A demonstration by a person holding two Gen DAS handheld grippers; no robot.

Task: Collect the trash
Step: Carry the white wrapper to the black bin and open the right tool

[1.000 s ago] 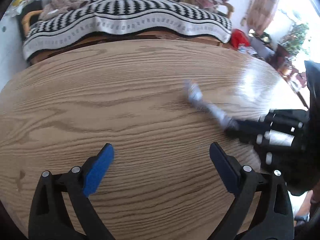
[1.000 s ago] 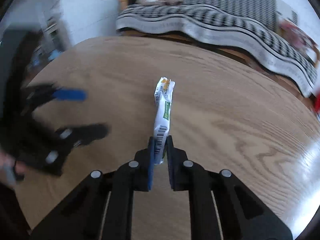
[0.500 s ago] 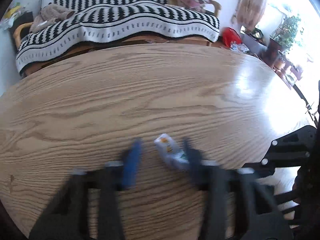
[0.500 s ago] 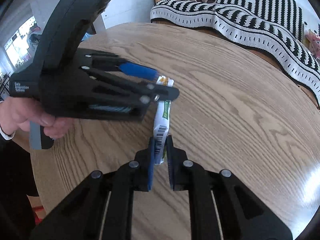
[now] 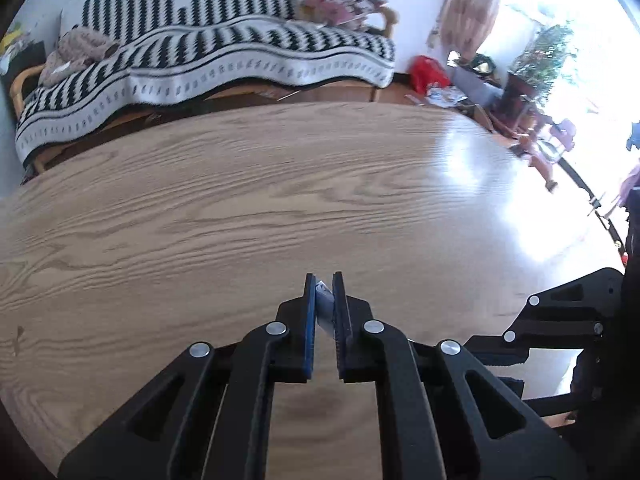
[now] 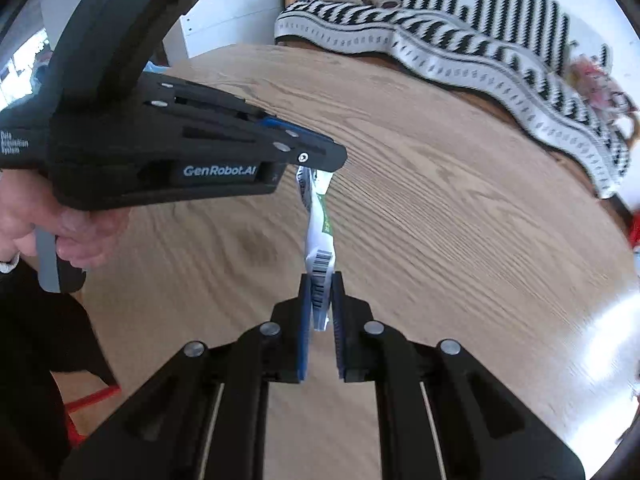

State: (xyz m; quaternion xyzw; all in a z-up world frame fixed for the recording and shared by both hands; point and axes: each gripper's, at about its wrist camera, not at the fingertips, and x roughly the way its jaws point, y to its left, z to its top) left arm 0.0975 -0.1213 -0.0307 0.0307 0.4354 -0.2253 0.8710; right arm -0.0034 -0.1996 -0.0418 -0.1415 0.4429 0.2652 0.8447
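Note:
A white and green wrapper (image 6: 319,232) with a barcode is stretched in the air above the wooden table (image 6: 440,208). My right gripper (image 6: 321,280) is shut on its barcode end. My left gripper (image 6: 320,160), held by a hand (image 6: 60,220), is shut on the far end. In the left wrist view only a sliver of the wrapper (image 5: 323,304) shows between the blue pads of the left gripper (image 5: 323,280). The right gripper's black frame (image 5: 560,320) sits at the lower right of that view.
Beyond the oval table (image 5: 240,200) stands a wooden bench draped with a black and white blanket (image 5: 200,64). A red bag (image 5: 428,72) and clutter lie on the floor by the bright window at right. A white cabinet (image 6: 224,12) stands at the far left.
My left gripper swung over to the wrapper's free end and closed on it. Both grippers have lifted together, and the wrapper now hangs between them above the table.

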